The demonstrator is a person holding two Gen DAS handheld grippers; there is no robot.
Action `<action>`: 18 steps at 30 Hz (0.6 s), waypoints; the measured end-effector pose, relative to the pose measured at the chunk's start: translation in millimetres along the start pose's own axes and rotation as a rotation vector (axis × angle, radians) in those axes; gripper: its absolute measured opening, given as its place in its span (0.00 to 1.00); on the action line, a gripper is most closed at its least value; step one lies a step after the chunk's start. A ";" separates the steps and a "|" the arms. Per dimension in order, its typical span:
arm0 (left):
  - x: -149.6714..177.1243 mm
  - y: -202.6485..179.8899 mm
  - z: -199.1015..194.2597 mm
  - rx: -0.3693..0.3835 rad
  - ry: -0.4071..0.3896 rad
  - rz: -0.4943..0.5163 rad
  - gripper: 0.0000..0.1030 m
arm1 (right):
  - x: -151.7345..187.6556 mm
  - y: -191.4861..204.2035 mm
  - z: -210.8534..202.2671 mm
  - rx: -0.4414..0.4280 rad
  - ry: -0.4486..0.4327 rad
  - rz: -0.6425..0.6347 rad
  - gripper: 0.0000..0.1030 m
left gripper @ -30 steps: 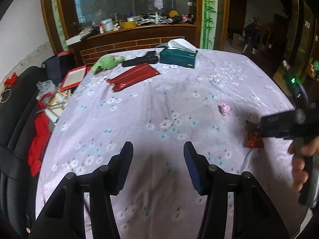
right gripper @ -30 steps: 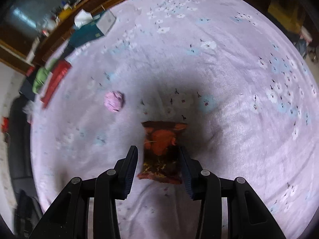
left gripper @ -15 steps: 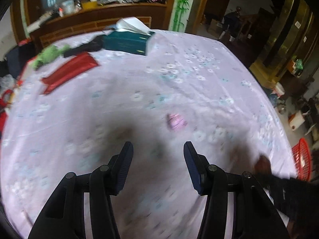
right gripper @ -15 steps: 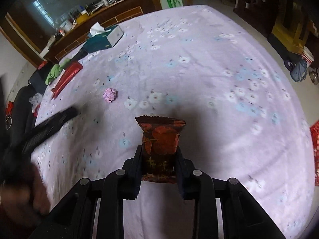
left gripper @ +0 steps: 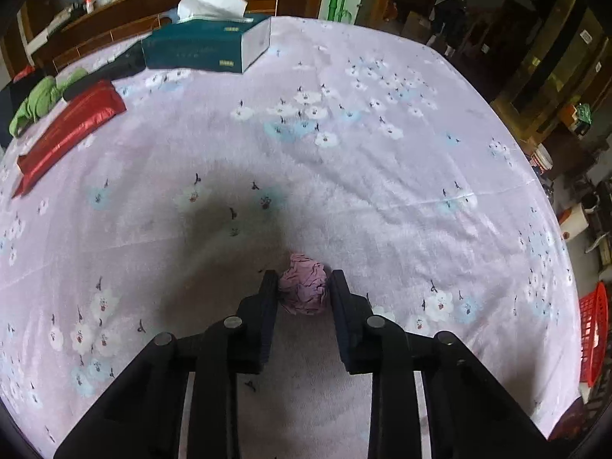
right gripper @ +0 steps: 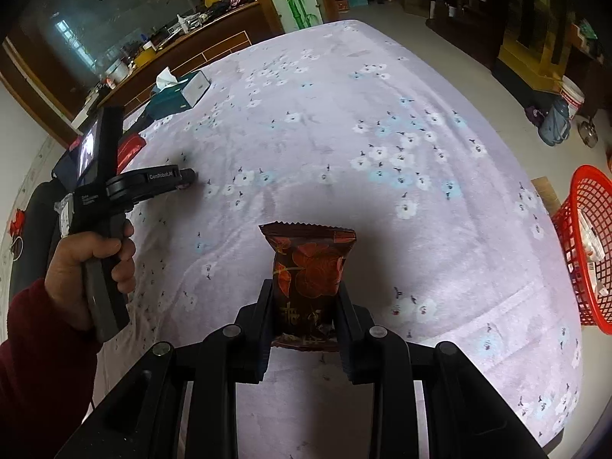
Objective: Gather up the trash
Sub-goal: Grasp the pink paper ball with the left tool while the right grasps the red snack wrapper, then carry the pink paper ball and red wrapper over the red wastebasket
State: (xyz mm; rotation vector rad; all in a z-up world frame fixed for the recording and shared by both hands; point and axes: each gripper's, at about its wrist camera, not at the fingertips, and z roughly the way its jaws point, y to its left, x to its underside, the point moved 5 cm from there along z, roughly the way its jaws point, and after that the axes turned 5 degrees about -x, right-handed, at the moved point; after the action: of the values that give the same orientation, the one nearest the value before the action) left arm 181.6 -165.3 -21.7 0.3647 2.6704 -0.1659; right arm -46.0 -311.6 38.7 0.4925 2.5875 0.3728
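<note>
The pink crumpled paper ball [left gripper: 304, 289] sits on the desk's flowered lilac cloth [left gripper: 344, 176], right between the two black fingers of the left tongs [left gripper: 300, 290]. The fingers flank it closely on either side; whether they press it or merely stand beside it cannot be told from the left wrist view. A dark shadow spreads over the cloth just beyond the ball.

The right tongs [right gripper: 304, 308] are clamped on a dark red snack wrapper [right gripper: 308, 271], held upright above the near part of the desk — its serrated top edge points away, and its lower end is pinched between the two fingers.

In the right wrist view, the left tongs [right gripper: 183, 179] reach out to the left, low over the cloth, gripped by a hand [right gripper: 86, 267] coming out of a dark red sleeve [right gripper: 42, 352]. A small screen glows on the upright body of that tool.

Toward the far left of the desk lies a teal tissue box [left gripper: 206, 46] with a white tissue sticking up. Nearer and further left lies a shiny red pouch [left gripper: 67, 130], with a green cloth [left gripper: 40, 103] and a flat black object [left gripper: 111, 70] just beyond it.

Off the right edge of the desk, down on the floor, stands a red mesh basket [right gripper: 589, 244] with some paper scraps inside. A wooden counter crowded with clutter [right gripper: 179, 38] runs behind the far end of the desk.
</note>
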 end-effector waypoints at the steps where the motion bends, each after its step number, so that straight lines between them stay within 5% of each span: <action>1: 1.1 -0.3 -3.4 -0.004 -0.013 0.006 0.24 | 0.3 0.1 -0.9 -0.001 -0.002 -0.002 0.29; 8: 32.2 -4.0 -54.8 -0.008 -0.112 0.045 0.24 | 7.0 7.3 -7.7 0.005 -0.020 -0.058 0.29; 18: 117.8 -27.2 -142.8 -0.011 -0.202 0.089 0.24 | 38.3 10.5 -19.5 0.000 -0.021 -0.146 0.29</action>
State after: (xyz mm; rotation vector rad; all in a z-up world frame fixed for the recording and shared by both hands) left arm 13.5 -139.8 56.3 0.4377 2.4507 -0.1522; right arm -84.3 -290.0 43.5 0.3032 2.5837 0.3155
